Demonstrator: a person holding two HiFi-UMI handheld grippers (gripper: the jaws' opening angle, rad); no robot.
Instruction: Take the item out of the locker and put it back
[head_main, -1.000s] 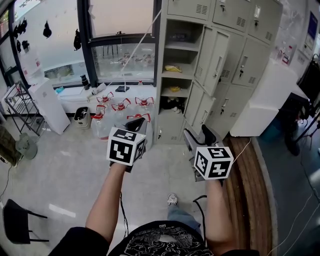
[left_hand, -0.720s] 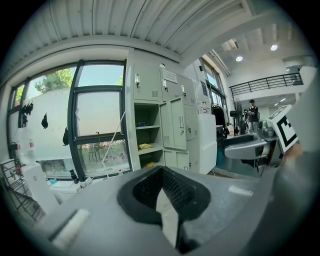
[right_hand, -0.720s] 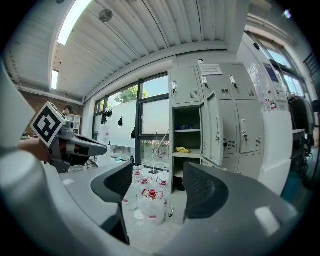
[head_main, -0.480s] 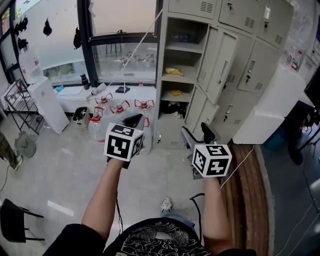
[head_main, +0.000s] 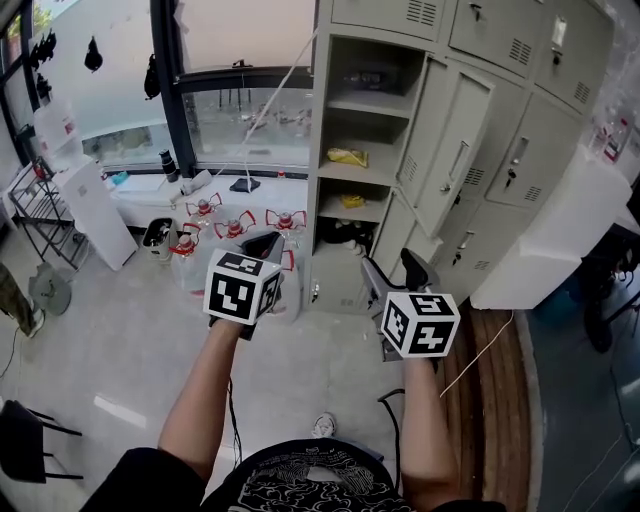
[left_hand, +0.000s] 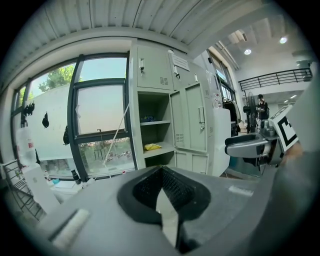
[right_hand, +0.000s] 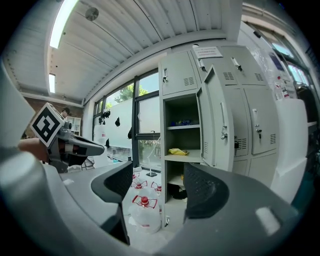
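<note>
- The left gripper (head_main: 262, 243) is in the air facing the locker (head_main: 318, 150), its jaws pressed together with nothing between them.
- The right gripper (head_main: 393, 270), beside it, has just been opening; its jaws are wide and empty.
- The yellow item (head_main: 347, 157) lies on the open locker's middle shelf, well apart from both grippers.
- Water bottles (head_main: 232, 228) stand on the floor at the locker's left side.

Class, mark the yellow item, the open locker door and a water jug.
yellow item (head_main: 347, 157): head view, its middle.
open locker door (head_main: 465, 115): head view, door panel.
water jug (right_hand: 146, 219): right gripper view, clear body.
</note>
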